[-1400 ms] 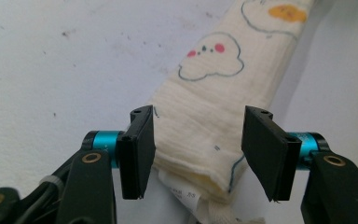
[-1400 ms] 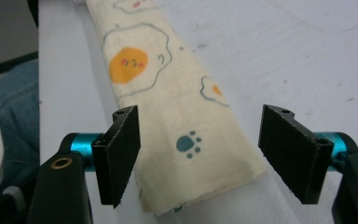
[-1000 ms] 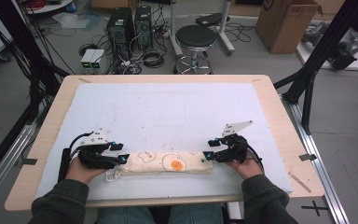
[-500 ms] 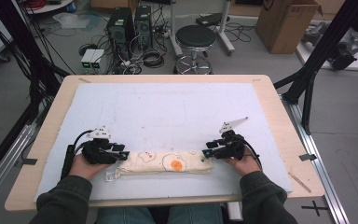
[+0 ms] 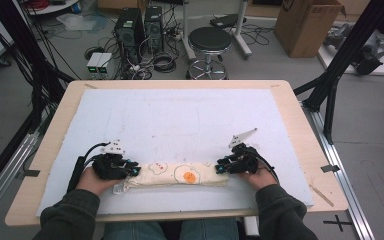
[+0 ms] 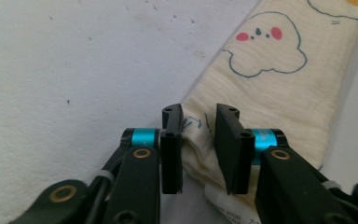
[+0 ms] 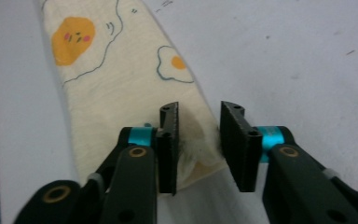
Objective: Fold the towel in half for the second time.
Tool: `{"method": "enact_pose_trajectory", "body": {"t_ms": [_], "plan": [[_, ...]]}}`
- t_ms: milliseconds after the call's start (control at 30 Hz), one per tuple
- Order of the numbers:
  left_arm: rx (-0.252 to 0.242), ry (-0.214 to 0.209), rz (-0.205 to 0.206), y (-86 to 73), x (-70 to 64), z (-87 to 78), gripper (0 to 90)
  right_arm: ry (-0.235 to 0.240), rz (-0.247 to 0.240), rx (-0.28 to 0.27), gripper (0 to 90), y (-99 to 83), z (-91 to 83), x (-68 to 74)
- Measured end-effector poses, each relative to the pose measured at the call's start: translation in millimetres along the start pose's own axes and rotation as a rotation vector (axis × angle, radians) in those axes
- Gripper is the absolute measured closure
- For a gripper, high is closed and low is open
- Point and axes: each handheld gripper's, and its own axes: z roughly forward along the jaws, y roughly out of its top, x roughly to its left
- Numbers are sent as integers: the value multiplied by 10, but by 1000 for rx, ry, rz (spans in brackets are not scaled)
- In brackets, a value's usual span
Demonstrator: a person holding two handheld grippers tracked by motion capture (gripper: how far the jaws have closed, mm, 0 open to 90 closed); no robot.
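Cloth (image 5: pixel 180 174) label (image 6: pixel 223 215) — print unreadable

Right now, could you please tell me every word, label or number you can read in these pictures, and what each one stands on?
No text reads clearly.
Sewn-in label at the end of the folded cream cloth, by the left gripper: small print, too blurred to read.
Cardboard box on the floor: a dark mark at its top edge, too small to read.
The cloth carries only drawings: cloud faces and fried eggs.

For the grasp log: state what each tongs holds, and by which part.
Nothing is clamped. The left tongs and right tongs each stand open astride one end of the folded cream cloth, cloth between the jaws.
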Motion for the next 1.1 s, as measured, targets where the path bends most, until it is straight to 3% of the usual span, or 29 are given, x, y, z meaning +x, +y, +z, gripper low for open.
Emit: {"method": "enact_pose_trajectory", "body": {"t_ms": [167,267,633,1100], "plan": [[-1,-3,1,1,-13,-3,802,24,15,7,812,1,10,16],[-7,2,4,3,-21,-9,825,24,0,4,844,5,9,26],[-44,40,8,34,-21,-65,847,0,-22,-34,850,88,-87,44],[-75,81,-9,88,27,-86,847,-47,-48,-27,850,205,-136,2]]}}
